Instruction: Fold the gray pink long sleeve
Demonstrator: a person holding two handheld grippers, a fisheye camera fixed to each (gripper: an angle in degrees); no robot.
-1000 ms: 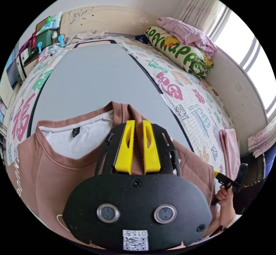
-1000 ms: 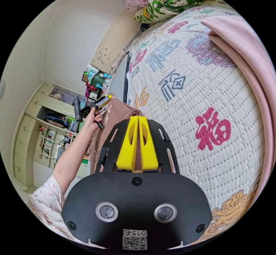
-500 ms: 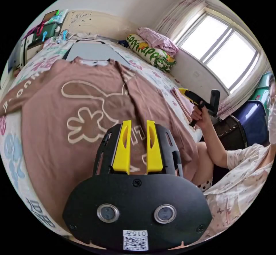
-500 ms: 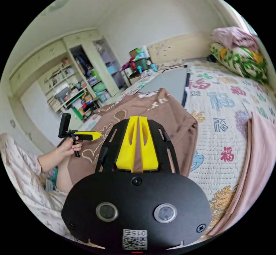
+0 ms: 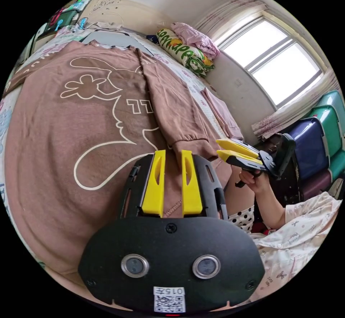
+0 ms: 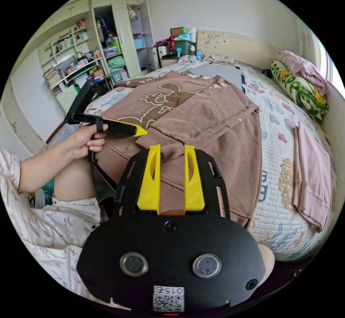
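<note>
The brown-pink long sleeve top with a cream cartoon outline point(image 5: 90, 117) lies spread flat on the bed with the white quilted cover with coloured signs point(image 6: 287, 174). One sleeve is folded across its front. The left gripper point(image 5: 171, 153) is just above the top's near hem, its yellow jaws apart and holding nothing. The right gripper point(image 6: 171, 149) is released too, jaws apart over the folded sleeve's cuff. A folded pale pink cloth point(image 6: 312, 178) lies to the right of it.
</note>
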